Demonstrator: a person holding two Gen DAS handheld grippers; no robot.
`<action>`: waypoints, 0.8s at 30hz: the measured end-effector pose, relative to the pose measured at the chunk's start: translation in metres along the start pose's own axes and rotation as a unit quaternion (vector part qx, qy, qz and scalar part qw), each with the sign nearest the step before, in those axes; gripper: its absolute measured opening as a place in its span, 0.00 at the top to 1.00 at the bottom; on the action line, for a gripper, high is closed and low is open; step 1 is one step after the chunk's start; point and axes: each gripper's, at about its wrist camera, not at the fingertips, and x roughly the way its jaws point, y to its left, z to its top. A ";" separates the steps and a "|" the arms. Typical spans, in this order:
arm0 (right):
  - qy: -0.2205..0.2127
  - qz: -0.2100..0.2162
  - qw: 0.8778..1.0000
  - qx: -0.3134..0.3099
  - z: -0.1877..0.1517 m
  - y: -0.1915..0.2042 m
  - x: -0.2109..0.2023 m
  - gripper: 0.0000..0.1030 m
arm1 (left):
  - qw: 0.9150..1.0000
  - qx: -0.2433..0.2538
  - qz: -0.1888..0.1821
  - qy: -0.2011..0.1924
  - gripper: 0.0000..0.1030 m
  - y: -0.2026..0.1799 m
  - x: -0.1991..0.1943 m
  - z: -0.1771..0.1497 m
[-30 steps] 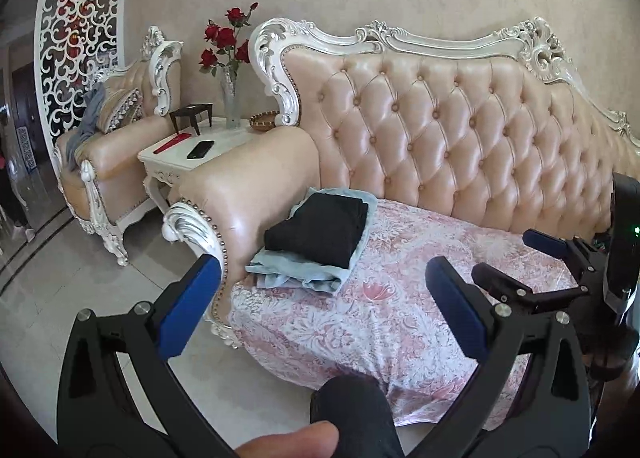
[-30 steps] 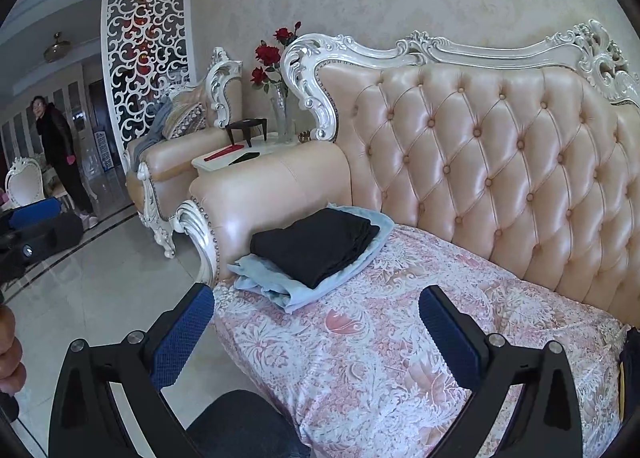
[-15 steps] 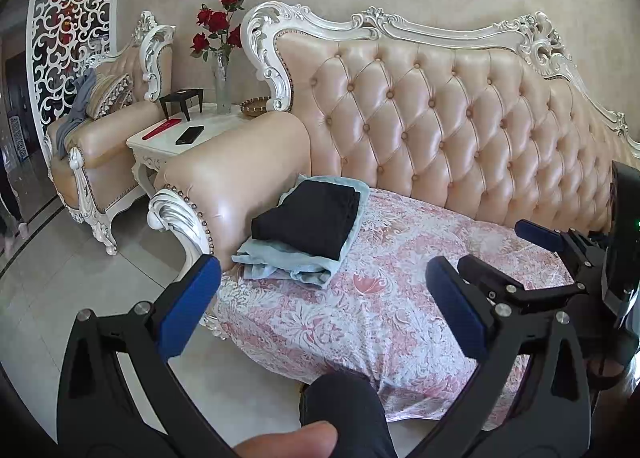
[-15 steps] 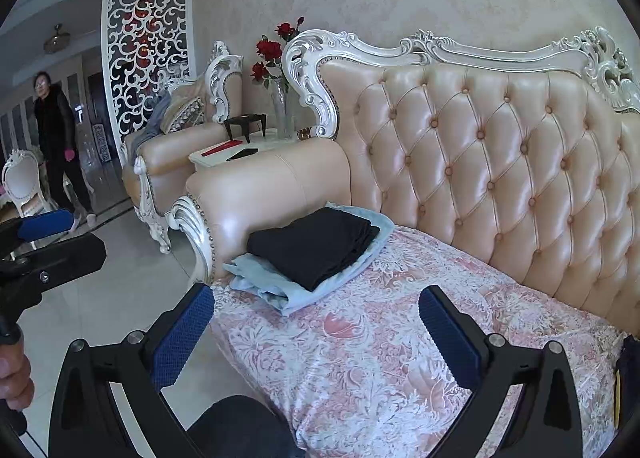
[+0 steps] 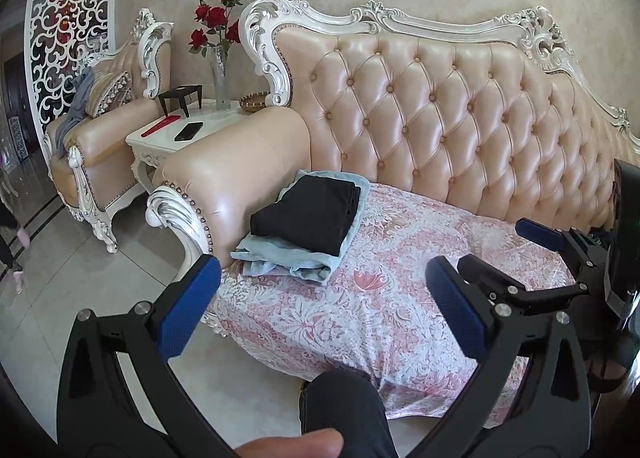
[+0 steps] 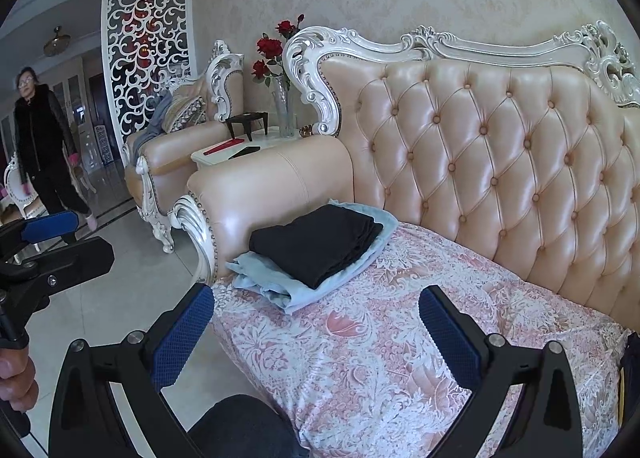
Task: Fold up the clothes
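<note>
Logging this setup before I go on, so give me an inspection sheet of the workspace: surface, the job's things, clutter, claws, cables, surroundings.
Surface: sofa seat under a pink floral cover, bare in the middle.
Job's things: folded black garment lying on a folded light blue garment, beside the armrest.
Clutter: on the side table, a vase of red roses, a phone, a red flat item, a small black stand and a basket.
Claws: left claw open, empty; right claw open, empty.
Cables: nothing seen.
Surroundings: armchair, fretwork screen, a person walking on the tiled floor.
</note>
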 end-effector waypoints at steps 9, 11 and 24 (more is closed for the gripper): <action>0.001 0.001 1.000 -0.001 0.001 0.000 0.001 0.00 | 1.000 -0.003 0.000 -0.006 0.00 -0.001 -0.001 0.000; 0.001 0.000 1.000 -0.002 0.001 0.000 0.001 0.00 | 1.000 -0.006 -0.001 -0.012 0.00 0.000 -0.002 0.000; 0.005 0.001 1.000 -0.004 0.000 0.000 0.002 0.00 | 1.000 -0.004 -0.009 -0.017 0.00 -0.001 -0.003 -0.001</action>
